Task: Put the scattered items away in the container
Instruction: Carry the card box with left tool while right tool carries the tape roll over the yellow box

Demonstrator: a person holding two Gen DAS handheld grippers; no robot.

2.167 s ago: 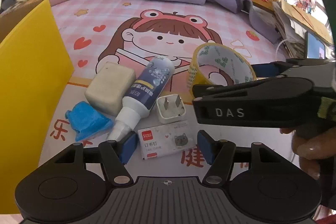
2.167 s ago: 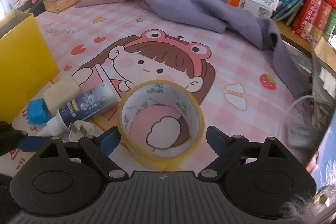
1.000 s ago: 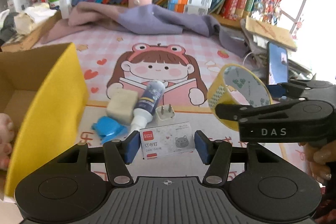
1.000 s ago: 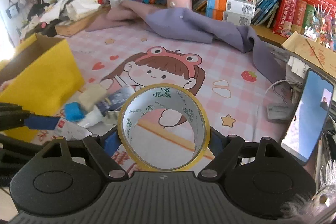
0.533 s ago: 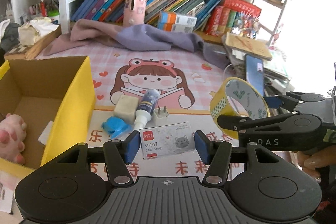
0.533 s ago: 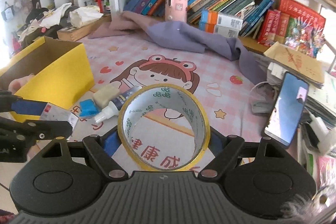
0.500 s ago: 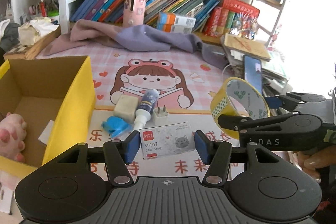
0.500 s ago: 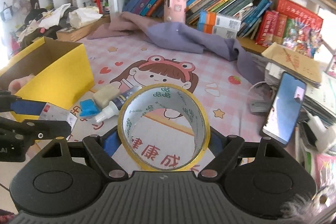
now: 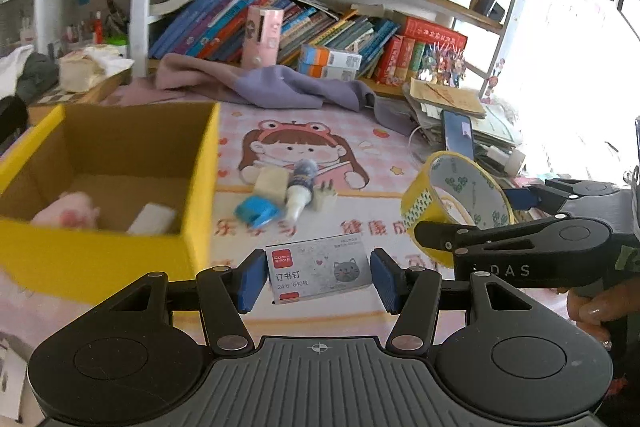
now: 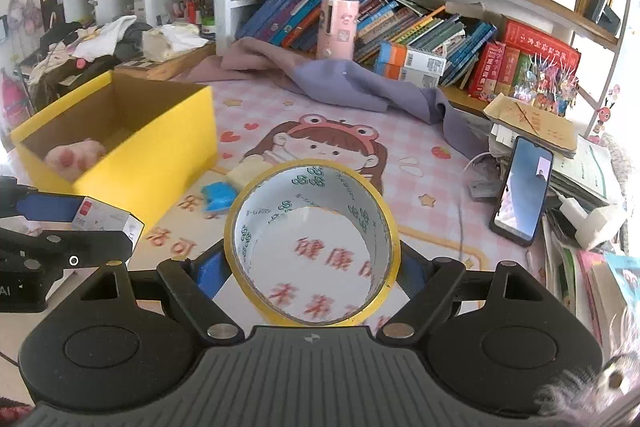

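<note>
Left gripper [image 9: 319, 277]: pads clamped on staple box [image 9: 319, 273], long axis crosswise between them, printed face up, aloft near yellow box [image 9: 100, 251]. Right gripper [image 10: 310, 267]: spread wide, gripping tape roll [image 10: 312, 243], bore facing the camera, above mat [image 10: 420, 163].

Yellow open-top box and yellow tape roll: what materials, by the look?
Yellow open-top box: likely cardboard; matte brown inside, yellow coating outside, thin folded walls. Yellow tape roll: probably glossy plastic film wound on a grey printed core that looks like card.
</note>
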